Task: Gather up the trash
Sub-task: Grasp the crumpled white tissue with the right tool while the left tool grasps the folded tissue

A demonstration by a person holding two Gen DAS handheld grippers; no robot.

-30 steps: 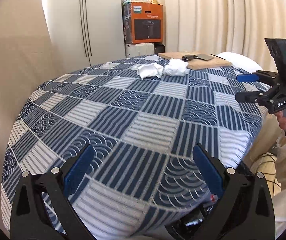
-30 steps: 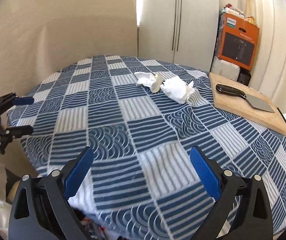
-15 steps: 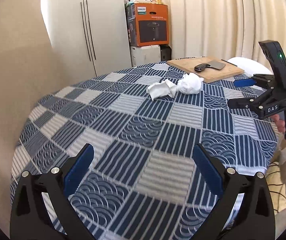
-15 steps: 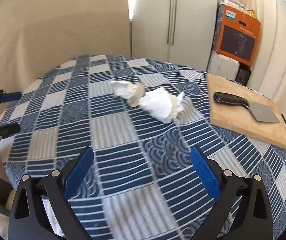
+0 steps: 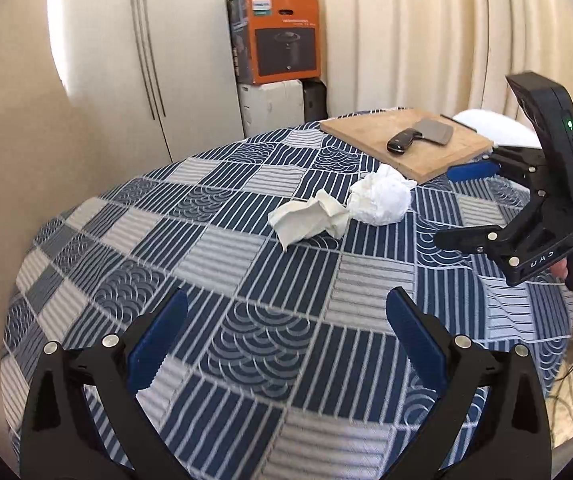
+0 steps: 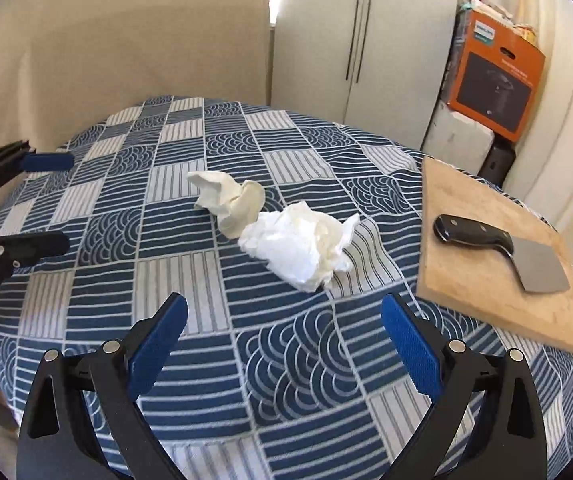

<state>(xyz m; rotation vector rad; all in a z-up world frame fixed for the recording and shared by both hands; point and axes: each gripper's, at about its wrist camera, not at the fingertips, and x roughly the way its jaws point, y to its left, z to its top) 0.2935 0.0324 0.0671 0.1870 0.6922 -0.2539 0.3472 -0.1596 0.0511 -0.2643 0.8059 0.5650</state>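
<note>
a big round table (image 6: 326, 360) with a blue and white checked cloth fills most of both views; at its far right side lies a wooden cutting board (image 6: 482, 264) with a cleaver (image 6: 506, 252) flat on top; near the middle of the table sit the two bits of trash, touching each other; the bigger one is a white crumpled paper ball (image 6: 294, 248), and the smaller one is a cream crumpled wrapper (image 6: 230, 200) just beside it, on the side away from the board; the right gripper (image 6: 284, 336) hangs over the cloth with its blue fingers (image 6: 158, 340) spread wide and nothing between them, and the paper ball is just ahead of it; the left gripper (image 5: 286, 336) is spread wide too and holds nothing, and the trash is farther from it; from the left view the right gripper (image 5: 462, 204) shows at the side, near the paper ball; i think the next move is to reach in and pinch the paper ball; the paper is light and soft, so a fast push could knock it away or shove the wrapper along with it; fingers that go too low could catch the cloth and drag it, and that could slide the board and the sharp cleaver; no bin shows in either view, so i cannot tell where the trash should go.
</note>
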